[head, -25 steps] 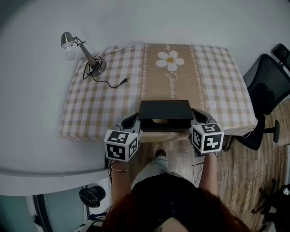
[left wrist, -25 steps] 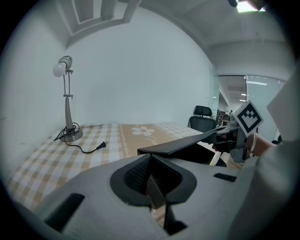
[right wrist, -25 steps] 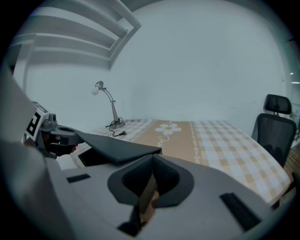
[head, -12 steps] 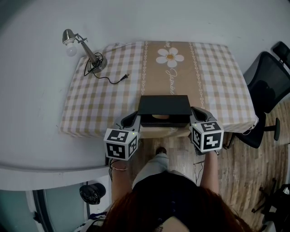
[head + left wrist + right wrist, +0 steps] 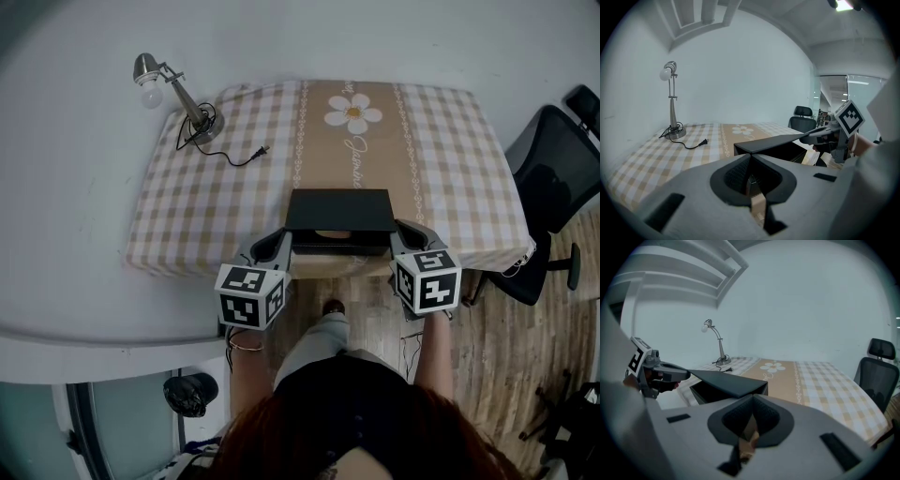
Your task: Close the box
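**At the table's near edge: lid part-way down, a corner in each gripper**

Midway through closing the box (image 5: 337, 247), to judge by the lid (image 5: 339, 211). Seemingly hinged along the far side, with the near edge raised. Beneath it, a slot of dark interior and something tan (image 5: 330, 233).

Lies at the near edge of the table (image 5: 216, 187), directly in front of the person. Long axis left to right, parallel to that edge; mouth facing back toward the person.

Flanked by the left gripper (image 5: 281, 246) at the lid's near-left corner and the right gripper (image 5: 403, 240) at its near-right corner. Jaws of each pressed together at the tips. Apparently pinching the thin front lip of the lid, judging by each gripper's own view.

Next move, as a judgement:
- Lower both corners evenly and at one pace.
- Keep the lid level, to avoid snagging on the box wall.
- Release only once seated flat.
- Go gently this close to the edge, to avoid sliding or tipping the box off.

Farther out, nothing in the way. At the far-left corner, well apart, a desk lamp (image 5: 164, 89) with its loose cord (image 5: 234, 155). Off the table's right side, an office chair (image 5: 553, 178).
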